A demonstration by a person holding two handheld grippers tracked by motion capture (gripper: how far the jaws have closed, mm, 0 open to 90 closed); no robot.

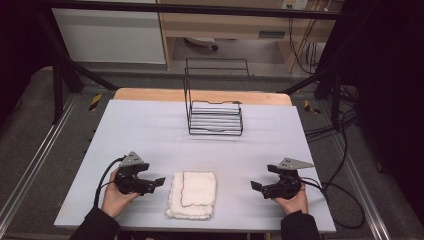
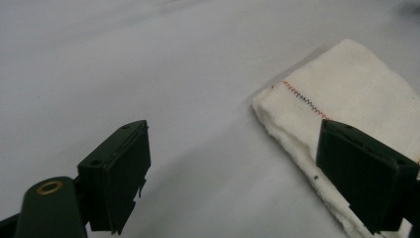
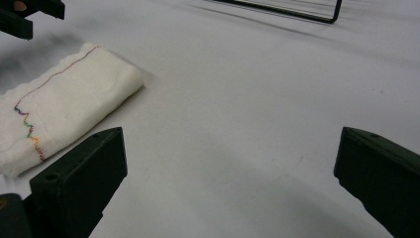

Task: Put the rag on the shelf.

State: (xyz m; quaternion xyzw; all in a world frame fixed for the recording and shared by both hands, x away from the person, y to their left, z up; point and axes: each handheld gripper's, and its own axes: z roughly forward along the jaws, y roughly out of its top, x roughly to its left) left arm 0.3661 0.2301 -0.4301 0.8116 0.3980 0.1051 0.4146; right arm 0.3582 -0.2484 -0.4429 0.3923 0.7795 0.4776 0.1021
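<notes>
Towel (image 1: 192, 194), folded, lay near the table's (image 1: 150, 130) front edge between the left gripper (image 1: 153, 183) and right gripper (image 1: 258, 187), both wide apart and empty; closing evenly from both sides would likely keep it folded

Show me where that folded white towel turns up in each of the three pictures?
High view: the towel lies near the table's front edge, between the two grippers.
Left gripper view: at right, partly behind the right-hand jaw.
Right gripper view: at left, above the left-hand jaw.
Shared landmark: the towel's stitched line.
</notes>
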